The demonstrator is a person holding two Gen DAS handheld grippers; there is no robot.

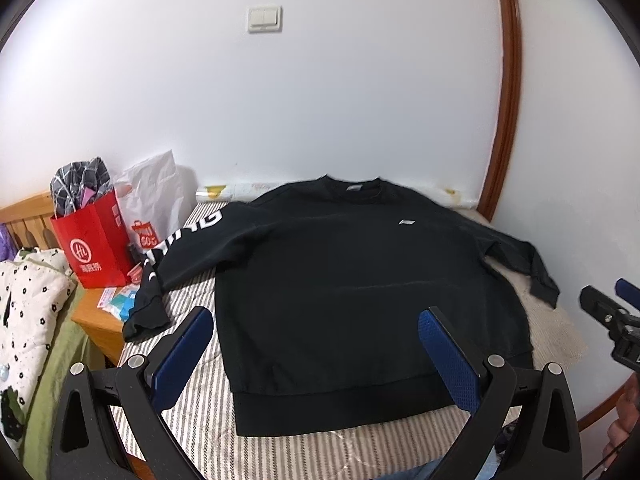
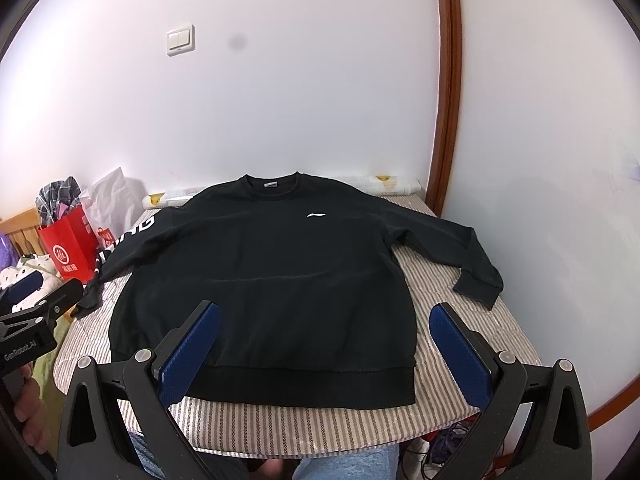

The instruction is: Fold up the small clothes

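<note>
The black sweatshirt [image 2: 264, 280] lies flat on the striped table [image 2: 320, 428], collar at 12 o'clock, hem nearest; the left gripper [image 1: 316, 356] and right gripper [image 2: 324, 352] hover wide apart, empty, over the hem; the right sleeve [image 2: 460, 248] at 2 o'clock sits nearer the right gripper.

A home bedroom: wooden headboard [image 1: 24, 216], floral quilt [image 1: 28, 300], wall light switch [image 1: 264, 19], red shopping bag [image 1: 94, 246]

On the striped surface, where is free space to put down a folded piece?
Bare stripes show between the black sweatshirt hem and the near edge of the striped surface, and right of the body, below the right sleeve. The left side is crowded: red bag, white bag.
</note>
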